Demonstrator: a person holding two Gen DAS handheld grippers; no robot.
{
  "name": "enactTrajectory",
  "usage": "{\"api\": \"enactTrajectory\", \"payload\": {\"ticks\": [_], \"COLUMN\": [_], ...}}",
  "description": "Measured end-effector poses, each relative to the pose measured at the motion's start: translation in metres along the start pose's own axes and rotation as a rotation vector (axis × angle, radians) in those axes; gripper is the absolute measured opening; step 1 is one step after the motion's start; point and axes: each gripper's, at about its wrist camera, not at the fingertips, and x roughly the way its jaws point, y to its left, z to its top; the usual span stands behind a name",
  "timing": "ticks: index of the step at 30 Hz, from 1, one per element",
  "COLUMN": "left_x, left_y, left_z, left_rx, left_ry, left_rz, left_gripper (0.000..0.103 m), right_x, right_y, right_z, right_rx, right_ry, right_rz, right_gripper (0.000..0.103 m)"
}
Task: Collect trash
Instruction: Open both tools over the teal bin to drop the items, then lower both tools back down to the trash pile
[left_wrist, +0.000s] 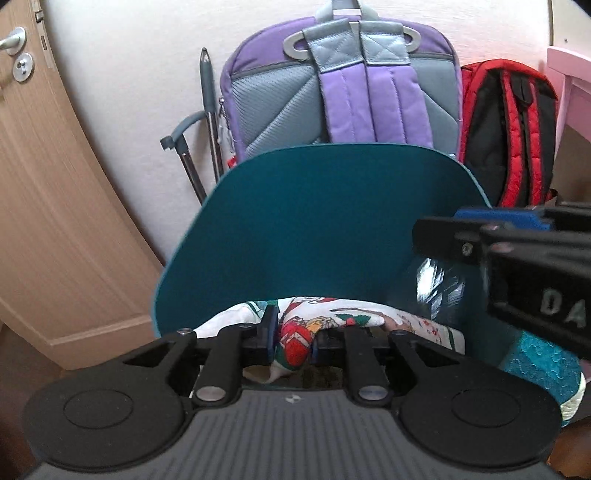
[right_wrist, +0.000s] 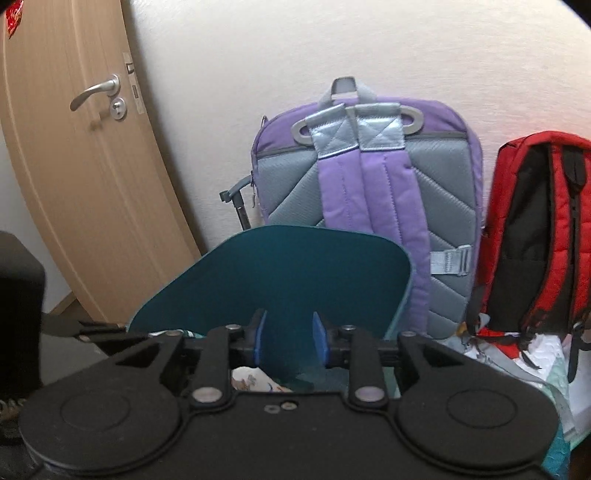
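My left gripper (left_wrist: 293, 339) is shut on a fold of a white bag printed in red and green (left_wrist: 332, 317), low in the left wrist view. Behind it a teal panel (left_wrist: 314, 221) stands upright. My right gripper (left_wrist: 454, 236) reaches in from the right above the bag. Just under its fingers is a dark, shiny blue wrapper (left_wrist: 437, 291), blurred and not touching the pads. In the right wrist view my right gripper (right_wrist: 290, 338) is open. Nothing lies between its blue pads (right_wrist: 319, 338), and the teal panel (right_wrist: 280, 273) is beyond them.
A purple and grey backpack (left_wrist: 343, 85) and a red and black backpack (left_wrist: 509, 133) lean on the wall behind the panel. A wooden door (right_wrist: 74, 147) stands at the left. A folded grey trolley handle (left_wrist: 192, 147) is beside the purple backpack. Teal quilted fabric (left_wrist: 543, 365) lies at the lower right.
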Motion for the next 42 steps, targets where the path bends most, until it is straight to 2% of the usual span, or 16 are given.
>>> {"api": "enactTrajectory", "payload": {"ticks": [3, 5, 6, 7, 8, 12, 17, 26, 30, 35, 40, 42], "left_x": [-0.005, -0.011, -0.012, -0.016, -0.021, -0.041, -0.071, -0.136, -0.163, -0.187, -0.192, -0.187], "left_y": [-0.005, -0.008, -0.009, -0.01, -0.011, -0.014, -0.019, -0.017, -0.018, -0.021, -0.029, -0.032], "left_z": [-0.003, -0.005, -0.005, -0.005, -0.006, -0.008, -0.015, -0.045, -0.064, -0.096, -0.133, -0.147], "left_rx": [0.007, -0.005, -0.012, -0.02, -0.027, -0.045, -0.055, -0.094, -0.102, -0.13, -0.131, -0.138], "left_ry": [-0.005, -0.012, -0.013, -0.023, -0.037, -0.063, -0.083, -0.107, -0.112, -0.103, -0.087, -0.081], "left_rz": [0.004, -0.017, -0.023, -0.025, -0.021, -0.036, -0.049, -0.089, -0.108, -0.164, -0.217, -0.242], "left_gripper": [0.023, 0.046, 0.053, 0.074, 0.084, 0.084, 0.084, 0.084, 0.084, 0.09, 0.091, 0.099], "right_x": [-0.015, -0.025, -0.031, -0.037, -0.044, -0.07, -0.103, -0.167, -0.193, -0.219, -0.227, -0.227], "right_y": [0.0, -0.001, -0.001, -0.001, 0.0, 0.001, 0.005, 0.016, 0.021, 0.024, 0.02, 0.016], "right_z": [0.001, 0.001, 0.002, 0.002, 0.002, 0.002, -0.002, -0.026, -0.042, -0.07, -0.105, -0.12], "right_rx": [-0.005, -0.004, -0.002, -0.003, -0.006, -0.012, -0.024, -0.04, -0.045, -0.054, -0.063, -0.058], "right_ry": [-0.013, -0.024, -0.029, -0.034, -0.039, -0.053, -0.068, -0.079, -0.071, -0.047, 0.003, 0.024], "right_rz": [-0.001, 0.001, 0.0, -0.003, -0.003, -0.012, -0.041, -0.057, -0.061, -0.054, -0.05, -0.051], "right_gripper": [0.033, 0.034, 0.034, 0.035, 0.035, 0.036, 0.044, 0.05, 0.051, 0.051, 0.052, 0.052]}}
